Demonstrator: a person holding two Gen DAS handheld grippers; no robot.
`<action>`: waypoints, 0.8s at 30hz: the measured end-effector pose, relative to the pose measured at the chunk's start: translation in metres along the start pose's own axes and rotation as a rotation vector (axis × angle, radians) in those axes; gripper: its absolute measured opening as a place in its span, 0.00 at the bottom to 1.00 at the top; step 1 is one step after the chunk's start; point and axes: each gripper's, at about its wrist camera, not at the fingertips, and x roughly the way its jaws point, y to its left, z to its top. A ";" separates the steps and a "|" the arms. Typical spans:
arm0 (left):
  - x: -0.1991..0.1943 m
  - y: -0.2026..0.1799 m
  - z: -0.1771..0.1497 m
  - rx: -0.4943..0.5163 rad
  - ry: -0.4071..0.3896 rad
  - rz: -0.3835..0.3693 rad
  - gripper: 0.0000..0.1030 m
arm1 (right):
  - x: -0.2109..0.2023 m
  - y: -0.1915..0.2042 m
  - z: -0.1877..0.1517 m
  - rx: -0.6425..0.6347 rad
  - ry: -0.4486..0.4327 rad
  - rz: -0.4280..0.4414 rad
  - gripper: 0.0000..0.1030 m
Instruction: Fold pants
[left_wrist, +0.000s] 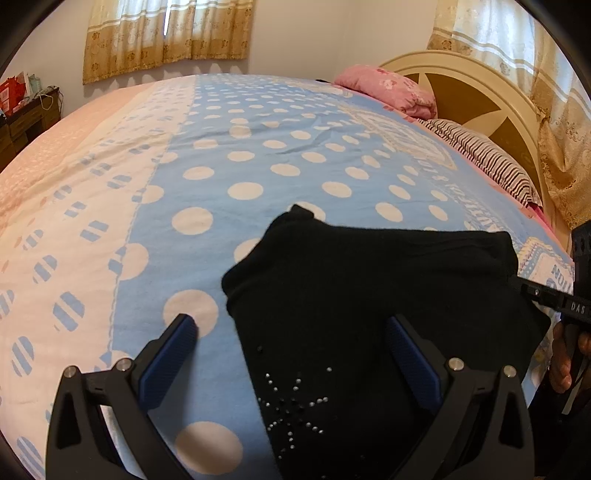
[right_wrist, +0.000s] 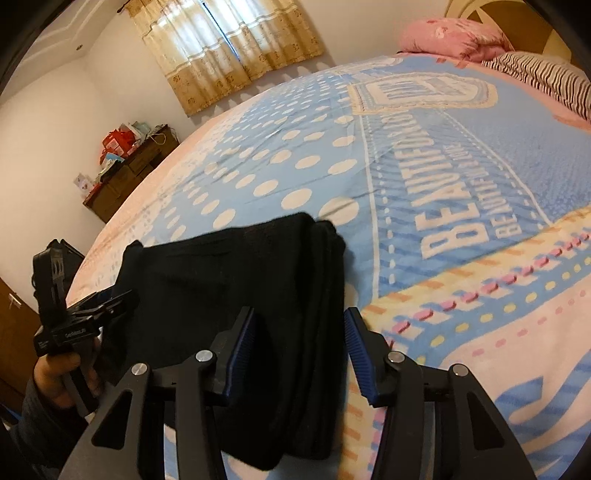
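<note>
Both grippers — left and right — stand with jaws apart over the folded black pants, which lie on the bedspread, clamped by neither.

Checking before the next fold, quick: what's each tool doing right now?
Left tool: open, straddling the black pants' edge, gripping nothing.
Right tool: open around the pants' folded edge, pads not pressing.

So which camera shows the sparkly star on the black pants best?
The left wrist view: the sparkly star of studs sits up close on the black pants. The right wrist view shows the pants' stacked folds, but no star.
</note>
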 end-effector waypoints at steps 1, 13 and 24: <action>0.000 0.000 -0.001 0.002 -0.001 -0.001 1.00 | -0.002 0.000 -0.001 0.001 -0.002 0.001 0.44; -0.002 0.000 0.001 0.012 0.016 0.000 1.00 | -0.003 -0.003 -0.001 0.004 -0.013 -0.005 0.43; 0.008 0.005 0.006 0.009 0.005 -0.054 1.00 | 0.008 -0.018 0.011 0.100 0.004 0.115 0.34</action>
